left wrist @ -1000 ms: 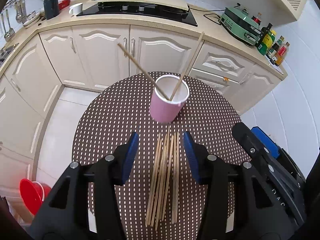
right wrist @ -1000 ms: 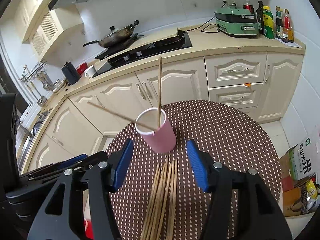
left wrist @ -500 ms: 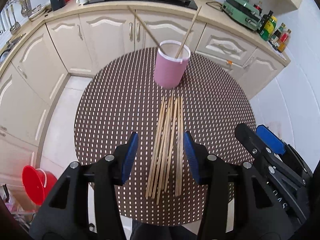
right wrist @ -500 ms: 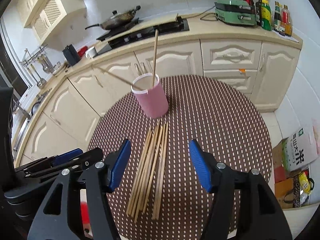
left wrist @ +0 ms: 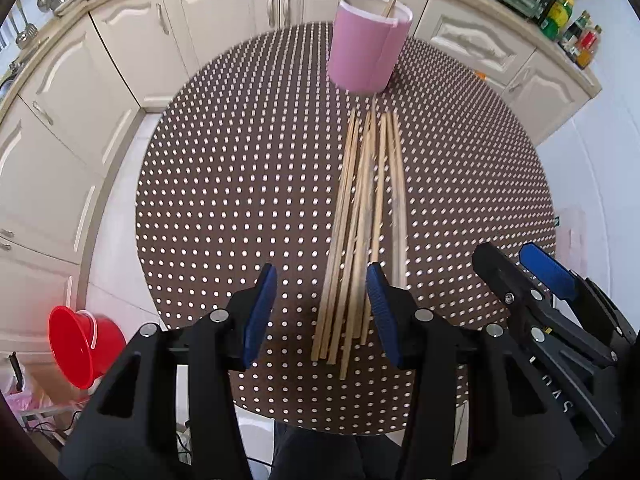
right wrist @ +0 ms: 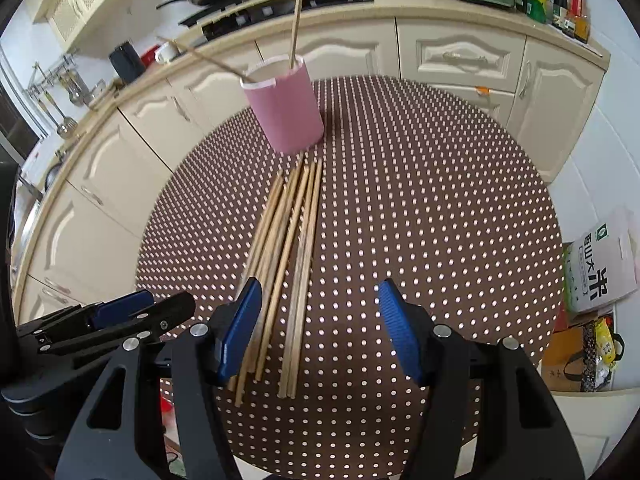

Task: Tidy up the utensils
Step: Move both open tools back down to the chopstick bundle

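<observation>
Left wrist view shows me the loose chopsticks [left wrist: 362, 216] lying in a tight, slightly fanned bundle on the dotted table [left wrist: 224, 184], running from just short of the pink cup [left wrist: 366, 46] back toward me. My left tongs [left wrist: 322, 308] are spread wide and hold nothing; the near ends of most of the sticks sit between the two blue pads, closer to the right-hand pad. My right tongs [right wrist: 320, 328] are also spread and empty, with the outer sticks of the bundle falling in their gap and the rest passing under the left pad [right wrist: 240, 330]. The cup stands upright at the far end of the table with two chopsticks already leaning out of it at different angles.

My worry is the crowding. The sticks touch and overlap, so I judge that closing on one could drag a neighbour along or roll the bundle apart, perhaps off the near edge of the table. Both tongs are close together over the same ends, so they may knock each other. The cup looks light, and a careless insertion could tip it.
</observation>
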Motion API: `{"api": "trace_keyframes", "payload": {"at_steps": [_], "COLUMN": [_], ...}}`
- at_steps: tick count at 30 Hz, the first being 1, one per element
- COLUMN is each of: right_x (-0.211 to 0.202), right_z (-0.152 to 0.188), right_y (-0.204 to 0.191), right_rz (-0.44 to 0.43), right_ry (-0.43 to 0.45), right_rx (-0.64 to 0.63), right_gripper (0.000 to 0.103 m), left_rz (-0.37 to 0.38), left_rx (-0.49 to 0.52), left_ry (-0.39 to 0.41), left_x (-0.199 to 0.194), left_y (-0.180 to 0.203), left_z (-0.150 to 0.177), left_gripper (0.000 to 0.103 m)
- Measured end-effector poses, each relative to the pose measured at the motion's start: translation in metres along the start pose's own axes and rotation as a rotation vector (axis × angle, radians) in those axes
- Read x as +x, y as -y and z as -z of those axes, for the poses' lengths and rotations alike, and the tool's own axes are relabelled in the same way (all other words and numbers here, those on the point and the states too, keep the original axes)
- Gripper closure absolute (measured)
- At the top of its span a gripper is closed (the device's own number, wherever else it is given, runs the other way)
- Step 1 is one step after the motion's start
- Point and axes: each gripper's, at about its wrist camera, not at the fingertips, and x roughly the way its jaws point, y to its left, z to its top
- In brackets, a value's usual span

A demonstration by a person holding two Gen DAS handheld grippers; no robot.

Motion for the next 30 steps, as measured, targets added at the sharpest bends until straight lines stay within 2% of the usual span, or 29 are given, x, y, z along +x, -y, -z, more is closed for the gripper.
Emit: {"api": "trace_keyframes", "payload": {"at_steps": [9, 16, 24, 28, 30], "right_x": [0.043, 0.070, 0.077, 0.082, 0.081], "right_z": [0.009, 0.013, 0.004, -0.004, -0.006], "right_y": [0.003, 0.003, 0.003, 0.003, 0.005], "right_rz": [0.047, 0.086, 0.117, 0.151, 0.139], "right_ry": [-0.083, -0.135, -0.115, -0.124, -0.127], "right_rx": [-0.018, -0.034, -0.035, -0.047, -0.030], "right_gripper": [0.045, 0.045, 0.045, 0.045, 0.045], "left_rz": [-0.012, 0.000, 0.029, 0.017, 0.012], "left_rx": [0.020, 0.006, 0.017, 0.038, 0.037], "left_ry": [-0.085, -0.125, -0.132, -0.137, -0.138], "left_x": [0.050, 0.072, 0.081, 0.087, 0.090], "left_y": [-0.008, -0.013, -0.011, -0.005, -0.003], "left_z": [0.001, -0.011, -0.029, -0.041, -0.047], "left_gripper": [0.056, 0.056, 0.053, 0.052, 0.052]}}
